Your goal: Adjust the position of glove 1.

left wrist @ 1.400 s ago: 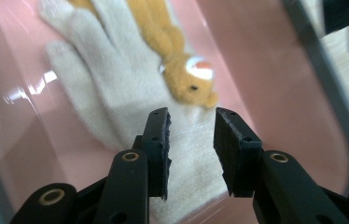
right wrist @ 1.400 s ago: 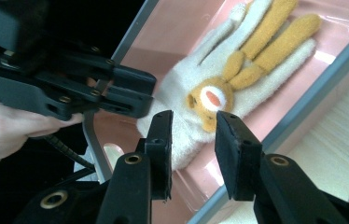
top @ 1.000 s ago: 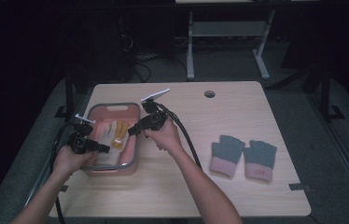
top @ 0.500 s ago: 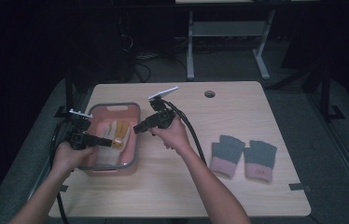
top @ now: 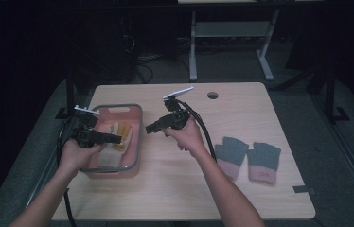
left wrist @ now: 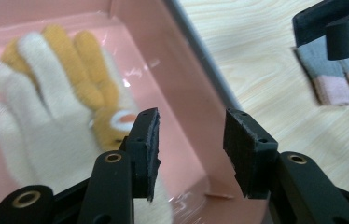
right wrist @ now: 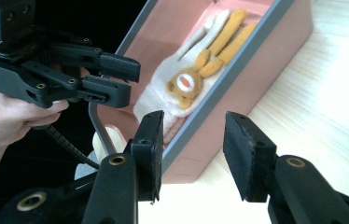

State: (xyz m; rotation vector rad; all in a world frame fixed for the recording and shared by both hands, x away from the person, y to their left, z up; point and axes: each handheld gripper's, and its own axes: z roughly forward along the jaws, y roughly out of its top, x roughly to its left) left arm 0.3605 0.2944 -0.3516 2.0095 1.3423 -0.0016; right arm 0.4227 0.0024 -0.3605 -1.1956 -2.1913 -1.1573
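While held over the pink tray (top: 137, 142), left tongs (top: 114, 139) open, nothing between the jaws; jaws just been opening. Left hand (top: 75, 153) wrapped round the body of these tongs, forearm coming up from the bottom left of the high view, wrist near the tray's near rim. Jaws pointed across the tray toward its right wall, roughly level.

Right tongs (top: 150, 128) also open and empty, jaws likewise just been opening. Right hand (top: 187, 137) above the bare counter (top: 241, 104), just right of the tray, forearm running in from the bottom middle. Jaws turned left toward the tray, slightly downward; grey plate on top tilted up.

Lying flat inside the tray: white glove (left wrist: 42, 130) and orange glove (left wrist: 77, 74), fingers side by side, touching. From the right tongs' view, seen through the gap between the jaws, tray wall in front. Small round patch, white with an orange centre, on the orange glove near the cuff.

Grey gloves (top: 247, 158) with pink cuffs, a pair side by side on the counter, well apart from the tray, to the right.

No brand, no label, no readable writing found anywhere.
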